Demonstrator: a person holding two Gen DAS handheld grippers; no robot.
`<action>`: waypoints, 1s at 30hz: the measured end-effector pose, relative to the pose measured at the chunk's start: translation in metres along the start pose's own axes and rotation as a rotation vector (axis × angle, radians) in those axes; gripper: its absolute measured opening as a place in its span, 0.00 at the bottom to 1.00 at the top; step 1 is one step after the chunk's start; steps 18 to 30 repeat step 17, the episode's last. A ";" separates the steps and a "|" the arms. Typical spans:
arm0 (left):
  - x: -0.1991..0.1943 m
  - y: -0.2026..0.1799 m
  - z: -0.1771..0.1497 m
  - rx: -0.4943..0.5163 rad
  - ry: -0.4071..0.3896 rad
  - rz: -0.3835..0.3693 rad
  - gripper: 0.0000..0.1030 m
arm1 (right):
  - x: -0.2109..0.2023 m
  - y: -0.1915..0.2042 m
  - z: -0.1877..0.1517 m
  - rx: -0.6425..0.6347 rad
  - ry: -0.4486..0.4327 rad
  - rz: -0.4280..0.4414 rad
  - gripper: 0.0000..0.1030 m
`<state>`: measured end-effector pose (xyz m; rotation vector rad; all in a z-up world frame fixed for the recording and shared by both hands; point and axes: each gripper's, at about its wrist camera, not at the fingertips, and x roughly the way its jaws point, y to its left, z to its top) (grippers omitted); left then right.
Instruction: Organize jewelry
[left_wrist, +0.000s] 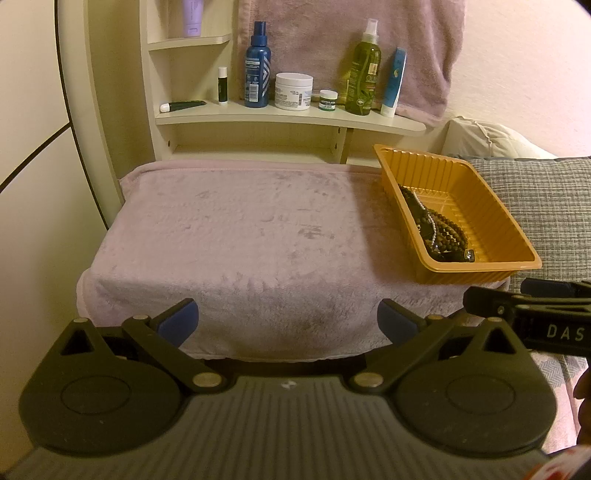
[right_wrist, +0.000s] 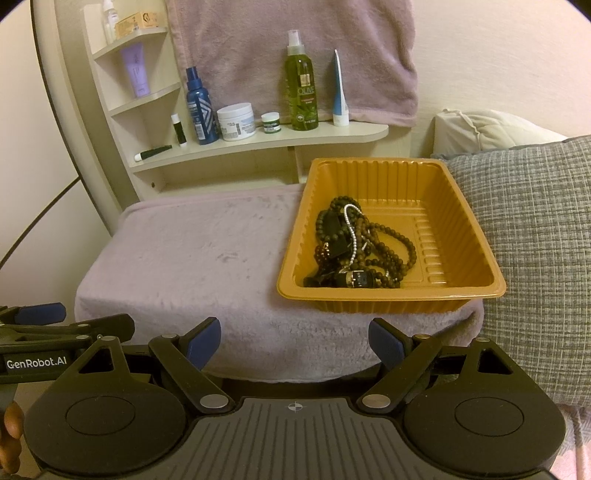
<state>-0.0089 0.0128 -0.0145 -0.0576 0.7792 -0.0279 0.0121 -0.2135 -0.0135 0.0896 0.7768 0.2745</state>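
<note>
on the right end of the towel (right_wrist: 192, 258) stands the tray (right_wrist: 476, 236), and all the jewelry (right_wrist: 354, 251) that i can see lies in one tangled heap inside the tray, toward its near left corner: dark bead strings, a thin silver chain and a small dark piece at the front. left of the tray the towel looks bare. both tongs are wide and hold nothing; the left gripper (left_wrist: 288, 321) hangs before the near edge of the towel, left of the tray, and the right gripper (right_wrist: 295, 339) hangs before the tray's near left corner. this scene fits two stages: the pieces were gathered into the tray and the job is near its end, or the heap waits to be sorted out onto the towel, and i cannot tell which. if a piece must be lifted, i think it is better to pinch one strand at the top of the heap and rise slowly, because the beads may drag their neighbours.
</note>
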 end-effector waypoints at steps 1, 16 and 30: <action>0.000 -0.001 0.000 -0.001 0.000 0.001 0.99 | 0.000 0.000 0.000 0.000 0.000 0.000 0.84; -0.003 -0.001 -0.001 -0.022 -0.027 0.002 0.99 | 0.000 -0.001 0.000 0.001 -0.001 0.000 0.84; -0.003 -0.001 0.000 -0.023 -0.027 -0.001 0.99 | 0.000 -0.001 0.000 0.000 -0.002 0.000 0.84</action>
